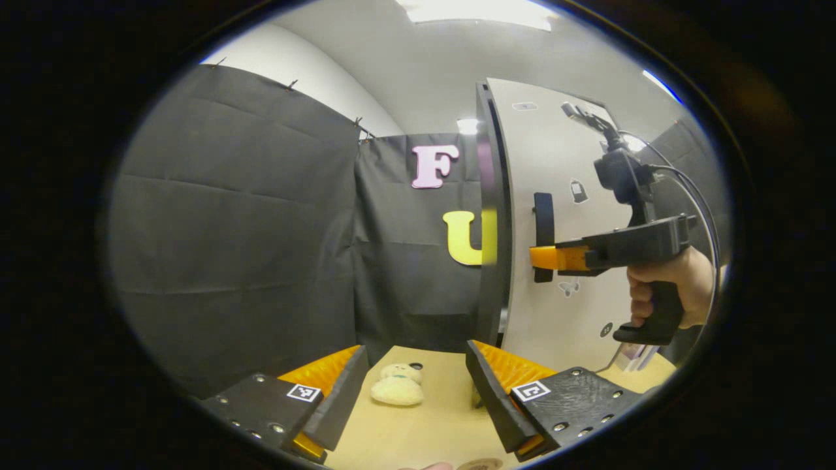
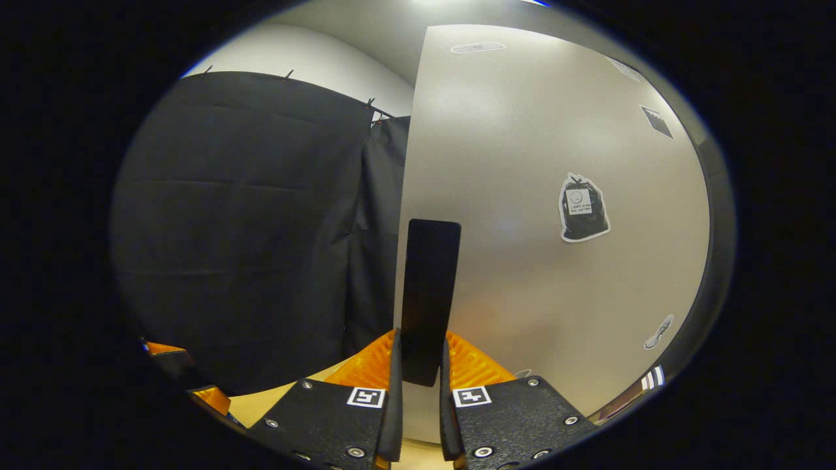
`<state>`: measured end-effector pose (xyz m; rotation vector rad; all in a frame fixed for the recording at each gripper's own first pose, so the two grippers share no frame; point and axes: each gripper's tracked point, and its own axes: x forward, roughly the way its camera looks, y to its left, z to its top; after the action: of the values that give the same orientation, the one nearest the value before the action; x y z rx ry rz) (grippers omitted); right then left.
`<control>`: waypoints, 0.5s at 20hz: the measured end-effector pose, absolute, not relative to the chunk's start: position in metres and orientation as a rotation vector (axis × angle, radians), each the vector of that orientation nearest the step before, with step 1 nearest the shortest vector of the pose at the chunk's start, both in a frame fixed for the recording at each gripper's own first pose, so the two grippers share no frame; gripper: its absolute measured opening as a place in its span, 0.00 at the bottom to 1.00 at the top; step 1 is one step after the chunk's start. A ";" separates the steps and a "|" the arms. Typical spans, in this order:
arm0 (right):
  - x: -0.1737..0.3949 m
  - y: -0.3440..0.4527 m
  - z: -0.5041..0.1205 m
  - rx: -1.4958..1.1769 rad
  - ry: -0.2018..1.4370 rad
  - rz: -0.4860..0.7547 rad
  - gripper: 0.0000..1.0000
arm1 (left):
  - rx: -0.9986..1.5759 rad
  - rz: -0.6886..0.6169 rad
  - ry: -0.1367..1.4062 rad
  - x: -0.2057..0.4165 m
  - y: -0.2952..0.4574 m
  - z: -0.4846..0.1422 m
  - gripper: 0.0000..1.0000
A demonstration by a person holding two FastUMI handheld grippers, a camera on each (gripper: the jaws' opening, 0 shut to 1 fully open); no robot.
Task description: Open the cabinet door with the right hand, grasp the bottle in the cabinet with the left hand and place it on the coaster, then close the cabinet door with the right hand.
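Setting: a recording booth of the lab or studio kind, not a lived-in home. Evidence: black cloth (image 1: 235,215) hung as walls, pinned along its top edge, with plain pale wall and ceiling above it; a bright ceiling light panel (image 1: 480,10) overhead; a bare light wooden tabletop (image 1: 424,424); a single free-standing white cabinet door (image 2: 535,215) with a dark handle (image 2: 428,300), carrying several small stickers (image 2: 582,207); square printed marker tags (image 1: 530,390) on the handheld equipment; a small cream plush toy (image 1: 398,384) set on the tabletop as a prop.
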<state>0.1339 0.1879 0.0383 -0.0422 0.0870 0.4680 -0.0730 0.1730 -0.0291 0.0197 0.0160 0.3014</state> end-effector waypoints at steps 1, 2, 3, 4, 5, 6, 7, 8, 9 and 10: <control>0.135 0.186 0.036 -0.038 0.100 0.478 0.24 | 0.013 0.301 0.027 -0.083 0.165 -0.035 0.89; 0.136 0.185 0.035 -0.029 0.109 0.489 0.24 | 0.004 0.301 0.031 -0.088 0.163 -0.036 0.89; 0.137 0.182 0.035 -0.021 0.113 0.499 0.24 | -0.004 0.306 0.034 -0.091 0.163 -0.036 0.89; 0.138 0.180 0.035 -0.019 0.112 0.509 0.24 | -0.009 0.311 0.034 -0.096 0.161 -0.035 0.89; 0.136 0.181 0.036 -0.019 0.109 0.519 0.24 | -0.006 0.322 0.031 -0.101 0.160 -0.032 0.89; 0.136 0.179 0.037 -0.021 0.106 0.533 0.24 | 0.003 0.341 0.030 -0.105 0.162 -0.031 0.89; 0.135 0.178 0.036 -0.017 0.104 0.551 0.24 | 0.014 0.359 0.022 -0.109 0.160 -0.024 0.89; 0.134 0.176 0.036 -0.007 0.103 0.571 0.24 | 0.025 0.380 0.013 -0.115 0.158 -0.017 0.90; 0.135 0.175 0.036 0.003 0.105 0.589 0.24 | 0.034 0.395 0.008 -0.123 0.152 -0.014 0.90; 0.135 0.172 0.036 0.013 0.113 0.603 0.23 | 0.037 0.400 0.015 -0.128 0.145 -0.011 0.90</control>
<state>0.1354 0.1725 0.0363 0.0126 0.1127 0.6028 -0.1278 0.1454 -0.0115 0.0365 0.0152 0.4003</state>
